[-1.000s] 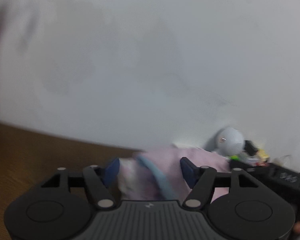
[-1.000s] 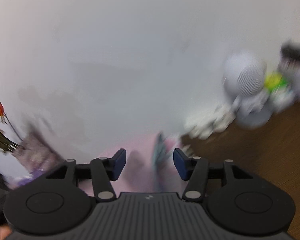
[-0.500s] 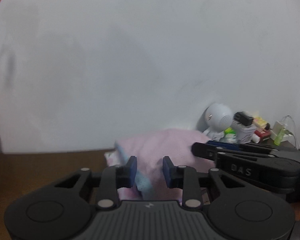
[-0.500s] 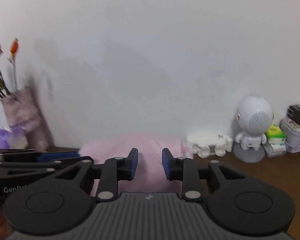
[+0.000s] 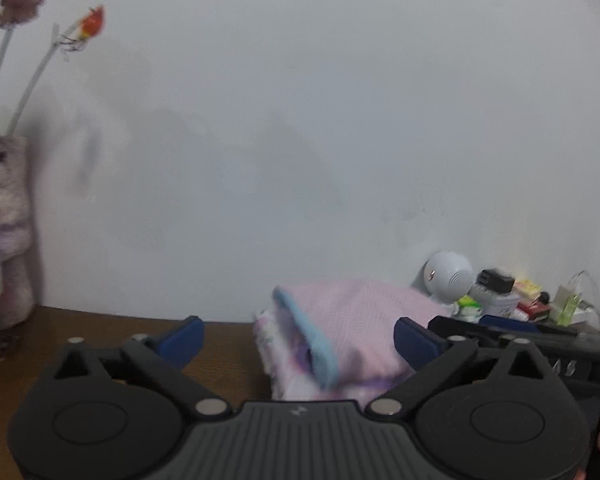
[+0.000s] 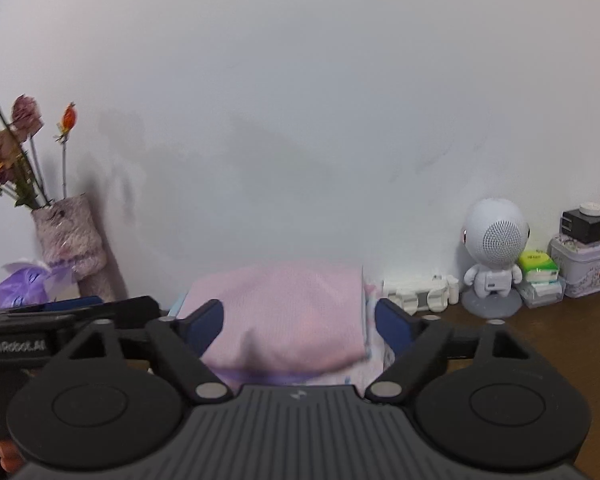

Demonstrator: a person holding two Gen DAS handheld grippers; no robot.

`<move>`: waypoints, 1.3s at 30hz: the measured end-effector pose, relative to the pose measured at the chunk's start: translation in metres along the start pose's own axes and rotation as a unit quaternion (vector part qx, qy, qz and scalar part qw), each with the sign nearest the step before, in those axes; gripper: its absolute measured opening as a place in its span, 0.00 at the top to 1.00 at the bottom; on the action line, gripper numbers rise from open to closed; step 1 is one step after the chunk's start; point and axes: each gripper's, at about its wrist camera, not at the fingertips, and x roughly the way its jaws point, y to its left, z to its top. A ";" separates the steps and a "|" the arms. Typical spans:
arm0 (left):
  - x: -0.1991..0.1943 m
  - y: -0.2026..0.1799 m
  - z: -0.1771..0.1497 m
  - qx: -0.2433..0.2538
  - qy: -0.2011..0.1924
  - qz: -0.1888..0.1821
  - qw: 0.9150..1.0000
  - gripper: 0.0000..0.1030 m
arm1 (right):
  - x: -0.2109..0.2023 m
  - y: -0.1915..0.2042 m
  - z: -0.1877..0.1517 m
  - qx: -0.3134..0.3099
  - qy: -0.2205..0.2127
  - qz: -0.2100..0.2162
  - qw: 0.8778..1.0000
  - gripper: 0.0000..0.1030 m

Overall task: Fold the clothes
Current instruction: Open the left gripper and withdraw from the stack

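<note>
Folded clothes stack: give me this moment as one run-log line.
left gripper: open | right gripper: open | pink garment: folded atop stack, released

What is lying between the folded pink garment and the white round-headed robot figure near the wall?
In the right wrist view, a white plastic power strip lies between the folded pink garment and the white round-headed robot figure.

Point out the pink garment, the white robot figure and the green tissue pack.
Pink garment (image 6: 284, 312), right wrist view, top folded face.
Robot figure (image 6: 496, 236), right wrist view, its head.
Tissue pack (image 6: 537, 262), right wrist view, green top.
</note>
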 end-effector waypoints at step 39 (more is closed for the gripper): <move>-0.184 0.007 -0.094 -0.006 0.078 0.008 0.997 0.00 | -0.149 0.091 -0.102 -0.019 0.101 -0.053 0.993 0.00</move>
